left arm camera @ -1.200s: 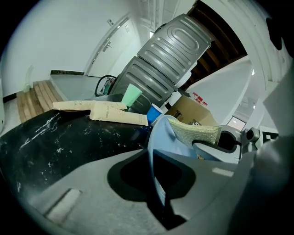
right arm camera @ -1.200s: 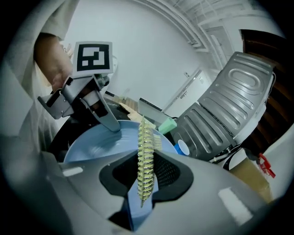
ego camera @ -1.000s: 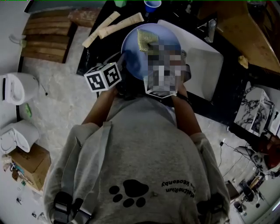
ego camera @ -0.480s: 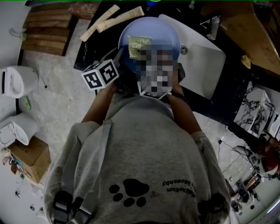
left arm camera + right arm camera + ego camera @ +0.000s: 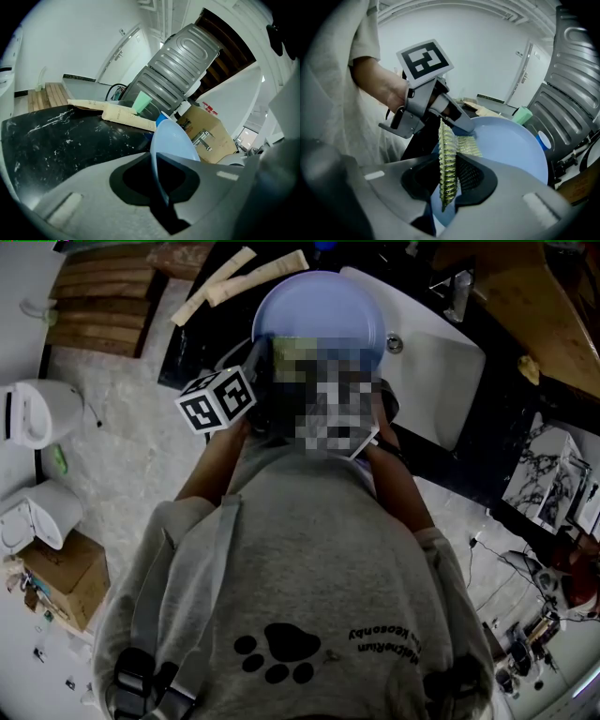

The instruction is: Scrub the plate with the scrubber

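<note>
The light blue plate (image 5: 319,307) is held tilted over the black counter, next to the sink. My left gripper (image 5: 217,401) is shut on the plate's near-left rim; in the left gripper view the plate (image 5: 174,138) runs edge-on between the pads of my left gripper (image 5: 157,161). My right gripper (image 5: 449,171) is shut on the yellow-green scrubber (image 5: 447,154), whose far end lies against the plate's face (image 5: 511,145) near the left gripper (image 5: 454,117). In the head view only a strip of the scrubber (image 5: 291,345) shows; a mosaic patch hides most of the right gripper.
A white sink (image 5: 436,367) with a faucet (image 5: 457,296) lies right of the plate. Beige rolls (image 5: 253,279) lie on the black marble counter (image 5: 51,136). Wooden slats (image 5: 94,301) and white appliances (image 5: 33,418) stand at left, a cardboard box (image 5: 208,126) beyond the counter.
The scrubber has slid down the plate's face from its far part toward the near rim. The plate and both grippers have shifted slightly left and away.
</note>
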A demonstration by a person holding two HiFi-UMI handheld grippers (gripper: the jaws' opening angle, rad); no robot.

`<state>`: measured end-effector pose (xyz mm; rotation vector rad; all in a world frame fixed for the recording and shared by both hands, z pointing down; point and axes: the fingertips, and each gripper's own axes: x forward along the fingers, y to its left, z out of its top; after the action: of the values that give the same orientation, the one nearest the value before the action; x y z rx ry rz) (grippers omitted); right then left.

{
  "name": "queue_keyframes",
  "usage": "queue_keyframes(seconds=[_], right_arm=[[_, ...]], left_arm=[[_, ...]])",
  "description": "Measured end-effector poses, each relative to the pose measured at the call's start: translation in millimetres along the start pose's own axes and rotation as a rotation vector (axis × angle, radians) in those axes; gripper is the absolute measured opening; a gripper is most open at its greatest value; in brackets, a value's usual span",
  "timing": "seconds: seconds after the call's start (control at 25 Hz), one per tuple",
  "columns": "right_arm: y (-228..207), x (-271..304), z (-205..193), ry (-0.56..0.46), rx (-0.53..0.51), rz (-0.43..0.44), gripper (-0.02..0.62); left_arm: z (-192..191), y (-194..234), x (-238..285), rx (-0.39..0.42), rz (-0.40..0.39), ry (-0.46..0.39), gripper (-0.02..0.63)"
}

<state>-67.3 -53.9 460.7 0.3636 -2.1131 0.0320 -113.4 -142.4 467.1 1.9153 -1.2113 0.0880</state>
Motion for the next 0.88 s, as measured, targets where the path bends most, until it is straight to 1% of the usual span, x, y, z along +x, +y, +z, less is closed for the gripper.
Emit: queue_keyframes(seconds=[0.32, 0.64, 0.88], right_arm=[[24.4, -11.1, 4.1, -0.027, 0.075, 0.156, 0.075], [31.3, -23.9, 8.6, -0.056, 0.174, 0.245, 0.075], [31.5, -35.1, 9.9, -0.084, 0.196, 0.274, 0.074]], left_arm=[[0.8, -1.3, -1.2, 0.017, 0.01, -0.019, 0.025], [1.3, -2.5, -2.4, 0.03, 0.01, -0.035, 0.025], [1.2, -2.1, -2.9, 0.044, 0.019, -0.039, 0.023]])
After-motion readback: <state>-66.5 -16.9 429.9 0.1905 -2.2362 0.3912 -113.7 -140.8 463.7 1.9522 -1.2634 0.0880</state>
